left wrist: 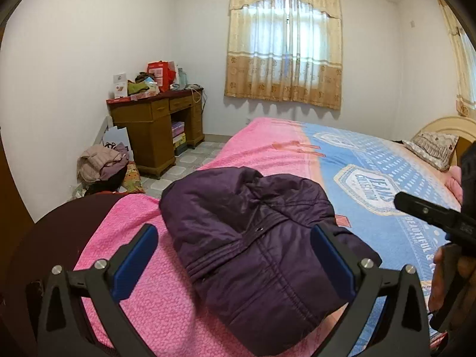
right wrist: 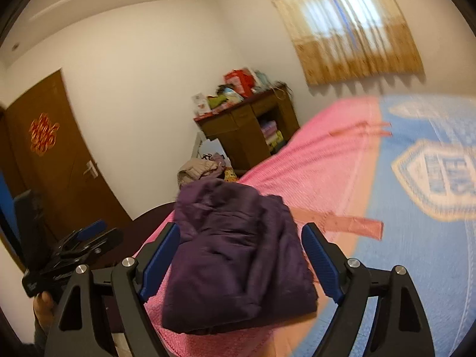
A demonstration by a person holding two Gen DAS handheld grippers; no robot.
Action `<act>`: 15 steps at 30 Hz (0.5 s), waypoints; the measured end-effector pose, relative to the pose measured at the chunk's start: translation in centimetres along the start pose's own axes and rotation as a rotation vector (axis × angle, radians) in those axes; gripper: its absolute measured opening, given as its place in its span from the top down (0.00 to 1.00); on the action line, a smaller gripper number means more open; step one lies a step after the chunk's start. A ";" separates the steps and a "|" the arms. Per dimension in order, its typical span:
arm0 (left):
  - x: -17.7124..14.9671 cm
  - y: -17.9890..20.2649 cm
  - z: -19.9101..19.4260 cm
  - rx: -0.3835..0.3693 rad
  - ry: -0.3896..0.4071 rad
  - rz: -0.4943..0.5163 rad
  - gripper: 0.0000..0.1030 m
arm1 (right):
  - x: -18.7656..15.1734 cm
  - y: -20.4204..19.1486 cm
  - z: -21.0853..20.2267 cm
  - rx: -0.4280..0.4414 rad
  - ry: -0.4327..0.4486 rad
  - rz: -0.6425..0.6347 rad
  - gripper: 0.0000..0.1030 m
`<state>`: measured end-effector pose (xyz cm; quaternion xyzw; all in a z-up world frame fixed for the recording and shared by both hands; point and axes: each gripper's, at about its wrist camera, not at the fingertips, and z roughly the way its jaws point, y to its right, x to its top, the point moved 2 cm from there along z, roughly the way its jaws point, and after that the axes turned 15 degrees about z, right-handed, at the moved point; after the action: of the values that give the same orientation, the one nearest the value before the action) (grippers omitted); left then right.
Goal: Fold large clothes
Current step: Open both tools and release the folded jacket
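A dark purple padded jacket (left wrist: 253, 235) lies folded into a compact bundle on the pink part of the bed cover (left wrist: 267, 145), near the bed's foot corner. It also shows in the right wrist view (right wrist: 235, 261). My left gripper (left wrist: 235, 238) is open, its blue pads either side of the jacket and above it, holding nothing. My right gripper (right wrist: 241, 238) is open too, its pads straddling the bundle without gripping it. The right gripper shows at the right edge of the left wrist view (left wrist: 431, 211); the left gripper shows at the lower left of the right wrist view (right wrist: 80, 247).
The bed cover is pink on the left and blue (left wrist: 386, 184) on the right, with a pillow (left wrist: 434, 148) at the headboard. A wooden desk (left wrist: 157, 131) with clutter stands by the far wall. A pile of clothes (left wrist: 104, 163) lies on the floor. A brown door (right wrist: 50, 160) is left.
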<state>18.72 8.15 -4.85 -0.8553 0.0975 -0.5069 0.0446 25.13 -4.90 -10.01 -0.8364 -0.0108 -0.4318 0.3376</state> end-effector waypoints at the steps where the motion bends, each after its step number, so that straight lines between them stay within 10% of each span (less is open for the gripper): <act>1: 0.1 -0.1 -0.1 0.005 0.002 0.000 0.00 | -0.1 -0.7 -0.5 0.011 0.000 -0.017 0.18; 15: 0.2 -0.6 -0.8 0.035 0.033 -0.004 0.00 | -0.6 -4.2 -2.7 0.038 0.036 -0.089 0.18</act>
<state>18.18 8.67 -4.18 -0.8461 0.0876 -0.5227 0.0570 21.52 -2.99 -7.06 -0.8206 -0.0503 -0.4610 0.3339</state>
